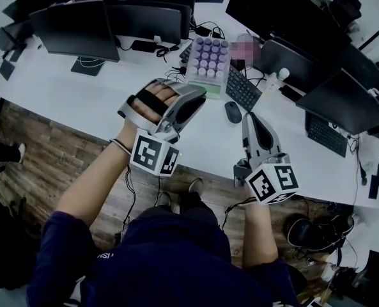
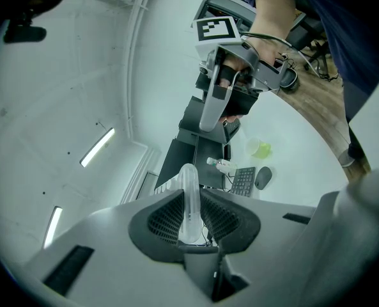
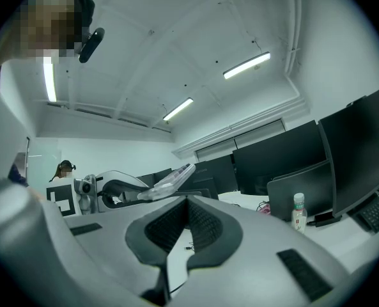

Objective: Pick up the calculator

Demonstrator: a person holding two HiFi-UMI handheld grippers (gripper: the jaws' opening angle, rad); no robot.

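The calculator, pale and translucent with rows of purple keys, is lifted off the white desk. My left gripper is shut on its near edge. In the left gripper view the calculator stands edge-on between the black pads. From the right gripper view the calculator slants up out of the left gripper. To its right, my right gripper hovers over the desk's front, level, shut with nothing between its fingers.
Dark monitors line the back and right of the desk. A black keyboard and a mouse lie just beyond the right gripper, a small bottle farther right. A green cup stands on the desk. Below is a wooden floor.
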